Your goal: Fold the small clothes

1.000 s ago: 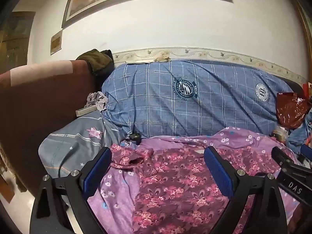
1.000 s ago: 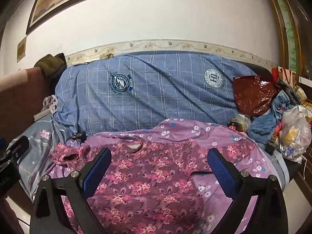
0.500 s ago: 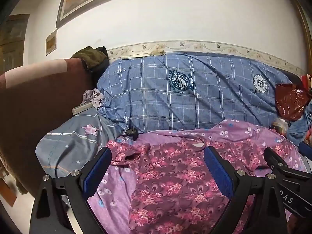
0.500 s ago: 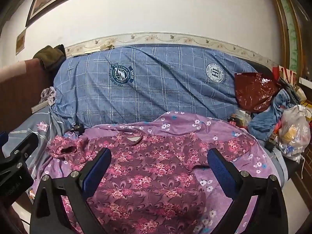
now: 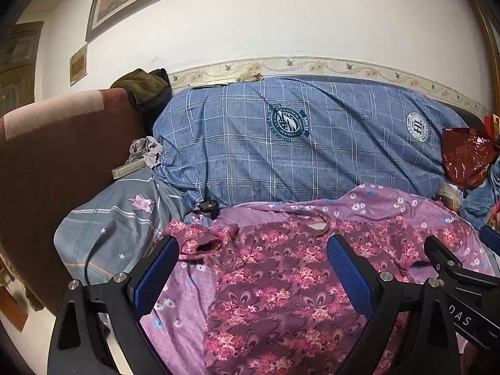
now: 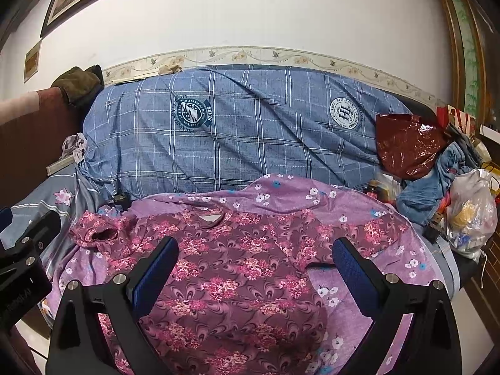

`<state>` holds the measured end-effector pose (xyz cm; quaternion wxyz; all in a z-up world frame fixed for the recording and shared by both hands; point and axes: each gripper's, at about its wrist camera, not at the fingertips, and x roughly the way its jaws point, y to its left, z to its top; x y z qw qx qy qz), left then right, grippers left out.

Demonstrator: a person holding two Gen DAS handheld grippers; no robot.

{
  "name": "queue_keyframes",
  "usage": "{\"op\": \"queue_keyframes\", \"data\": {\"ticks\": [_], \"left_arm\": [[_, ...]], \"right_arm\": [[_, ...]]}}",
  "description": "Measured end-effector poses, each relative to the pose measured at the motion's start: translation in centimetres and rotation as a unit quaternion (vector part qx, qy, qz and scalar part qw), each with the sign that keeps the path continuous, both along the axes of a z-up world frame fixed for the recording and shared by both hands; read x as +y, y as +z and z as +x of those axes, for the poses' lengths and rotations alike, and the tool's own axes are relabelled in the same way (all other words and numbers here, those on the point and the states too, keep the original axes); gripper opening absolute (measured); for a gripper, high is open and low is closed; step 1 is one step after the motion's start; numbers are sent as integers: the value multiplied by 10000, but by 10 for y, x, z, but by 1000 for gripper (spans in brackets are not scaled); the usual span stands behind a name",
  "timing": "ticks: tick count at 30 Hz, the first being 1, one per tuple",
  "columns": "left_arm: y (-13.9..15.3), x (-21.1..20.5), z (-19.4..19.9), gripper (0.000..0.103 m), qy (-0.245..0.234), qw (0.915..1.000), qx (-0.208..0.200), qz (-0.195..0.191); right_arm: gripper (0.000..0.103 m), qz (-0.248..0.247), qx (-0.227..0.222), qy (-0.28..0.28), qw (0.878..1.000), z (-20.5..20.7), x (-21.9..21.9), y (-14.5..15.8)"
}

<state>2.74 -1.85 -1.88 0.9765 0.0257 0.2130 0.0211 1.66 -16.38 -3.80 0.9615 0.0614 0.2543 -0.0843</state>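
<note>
Both tools dropped closer to shirt (image 6: 237,284) | L tool (image 5: 253,268) open | R tool (image 6: 254,268) open, level

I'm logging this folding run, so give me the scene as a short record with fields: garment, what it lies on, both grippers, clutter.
garment: floral top, spread flat, unfolded, neckline away from the cameras
surface: purple sheet
behind: blue plaid bedding
left gripper: open, above the top, holding nothing
right gripper: open, above the top, holding nothing
clutter: red bag, clear bag on the right
</note>
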Motion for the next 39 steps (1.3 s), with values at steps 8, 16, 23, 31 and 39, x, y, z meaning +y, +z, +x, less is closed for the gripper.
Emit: {"op": "queue_keyframes", "data": {"ticks": [8,16,23,31,39], "left_arm": [[0,1,2,96,7,10000,15,3],[1,16,2,96,232,9997,-9,-57],[0,22,6,96,377,9993,30,-78],[-2,25,8,96,386,9992,40,-76],[-10,22,18,96,254,9995,158,-118]], "right_arm": [[100,5,-3,50,10000,2,-1,0],[100,-109,-68,230,9997,4,15,4],[100,-161,-118,351,9992,6,27,7],[100,-168,-126,378,9991,7,30,7],[100,-35,3,329,9995,14,18,-1]]}}
